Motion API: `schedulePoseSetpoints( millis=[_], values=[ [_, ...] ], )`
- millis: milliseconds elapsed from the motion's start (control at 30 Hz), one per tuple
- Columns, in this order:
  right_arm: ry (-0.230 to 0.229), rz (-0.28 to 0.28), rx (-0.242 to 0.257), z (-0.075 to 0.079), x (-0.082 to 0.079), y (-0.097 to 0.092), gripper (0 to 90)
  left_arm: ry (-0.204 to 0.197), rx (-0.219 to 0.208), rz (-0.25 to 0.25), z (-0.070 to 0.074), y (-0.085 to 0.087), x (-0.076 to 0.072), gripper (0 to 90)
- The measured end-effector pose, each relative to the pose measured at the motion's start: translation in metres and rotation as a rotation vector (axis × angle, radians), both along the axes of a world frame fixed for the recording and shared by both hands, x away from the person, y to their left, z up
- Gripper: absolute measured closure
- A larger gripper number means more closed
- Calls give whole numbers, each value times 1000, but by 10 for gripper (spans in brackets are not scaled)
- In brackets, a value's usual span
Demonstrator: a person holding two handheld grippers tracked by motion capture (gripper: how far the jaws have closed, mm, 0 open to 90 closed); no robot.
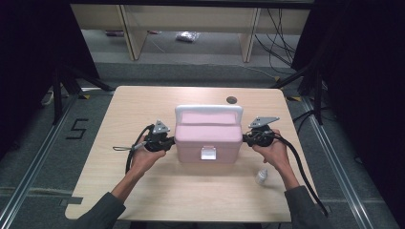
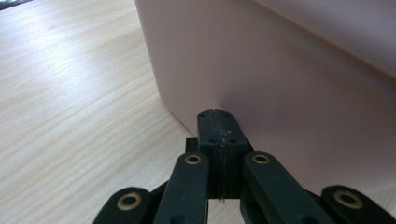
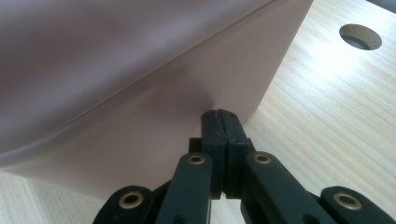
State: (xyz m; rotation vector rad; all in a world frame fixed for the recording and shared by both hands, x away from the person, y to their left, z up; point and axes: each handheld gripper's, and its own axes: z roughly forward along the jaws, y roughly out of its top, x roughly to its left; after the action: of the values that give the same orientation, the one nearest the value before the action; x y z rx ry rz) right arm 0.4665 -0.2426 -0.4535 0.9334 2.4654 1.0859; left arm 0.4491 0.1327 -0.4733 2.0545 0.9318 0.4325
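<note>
Left gripper [image 1: 168, 141] and right gripper [image 1: 246, 138], jaws together and empty, tips pressed against opposite sides of the pink box [image 1: 208, 138].

My sleeves [image 1: 102, 210] are grey, and each black hand-held gripper [image 2: 217, 122] shows brass pivot pins and a trailing black cable [image 1: 301, 164].

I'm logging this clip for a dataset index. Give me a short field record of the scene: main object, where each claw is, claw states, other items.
main object: pink box with white handle, lid down, mid-table
left claw: shut, tip against the box's left side
right claw: shut, tip against the box's right side
other items: small white bottle near the right forearm; round hole in the wooden table
</note>
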Motion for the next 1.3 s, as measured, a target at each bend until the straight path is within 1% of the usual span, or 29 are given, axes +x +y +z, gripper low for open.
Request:
schedulePoseSetpoints(
  millis=[33,67,100,167,200,267,333,367,400,433,533,567,667,767,800,833,867,900,933,967,1000,1033,1067,1100,1133,1167,1200,1267,1300],
  values=[
    [10,-13,0,0,-1,0,900,-2,1,-1,0,0,0,896],
    [11,-8,-6,0,0,0,900,-6,-3,-3,-1,0,0,896],
    [20,-16,-2,1,-1,0,900,0,2,-4,0,0,0,896],
    [18,-11,1,0,-1,0,900,4,-4,-2,0,0,0,896],
    [9,-15,10,-1,-1,0,900,16,-23,2,-1,1,1,896],
    [13,-6,6,0,-1,0,900,21,-23,-5,-1,3,1,896],
    [11,-12,7,-1,-1,0,900,16,-22,1,-1,2,0,895],
    [22,-25,4,0,-1,0,900,21,-25,-1,-1,2,0,895],
    [-5,-15,5,-1,1,-1,900,17,-29,12,-1,0,0,896],
    [-9,-13,11,-1,2,-1,900,13,-20,8,-1,1,-1,896],
    [-19,-9,10,-2,3,-2,900,22,-20,-1,-1,2,0,895],
    [-30,-16,25,-3,3,-1,900,22,-21,2,-1,1,1,895],
    [-29,-14,25,-3,3,-1,900,18,-21,9,-1,1,0,890],
    [3,-22,19,-2,3,-2,894,24,-19,9,-1,4,2,845],
    [3,-30,9,-1,3,-3,834,19,-20,12,-1,7,4,781],
    [3,-30,9,-1,3,-3,834,19,-20,12,-1,7,4,763],
    [-14,-38,-5,-1,4,-4,771,30,-42,13,-1,8,5,749],
    [6,-44,-5,-1,5,-5,751,44,-46,6,0,11,7,733],
    [6,-44,-5,-1,5,-5,751,52,-46,-1,1,13,8,733],
    [2,-54,-10,-2,5,-6,729,45,-47,9,2,15,8,719],
    [13,-81,-29,-2,5,-10,697,47,-48,13,3,17,8,713],
    [13,-81,-29,-2,5,-10,697,47,-46,7,4,20,9,713],
    [-8,-89,-22,-1,5,-15,672,44,-42,7,5,22,9,709],
    [-8,-89,-22,-1,5,-15,672,47,-41,5,6,24,10,709],
    [16,-95,-28,1,4,-17,662,43,-40,12,6,24,9,704],
    [12,-98,-28,2,4,-19,653,50,-44,3,6,25,10,699],
    [6,-103,-29,2,3,-22,644,49,-42,8,7,25,9,681],
    [8,-102,-36,3,2,-24,634,57,-24,-6,7,26,9,665],
    [-1,-115,-24,1,1,-25,624,65,-21,-6,7,26,9,641]
  ],
)
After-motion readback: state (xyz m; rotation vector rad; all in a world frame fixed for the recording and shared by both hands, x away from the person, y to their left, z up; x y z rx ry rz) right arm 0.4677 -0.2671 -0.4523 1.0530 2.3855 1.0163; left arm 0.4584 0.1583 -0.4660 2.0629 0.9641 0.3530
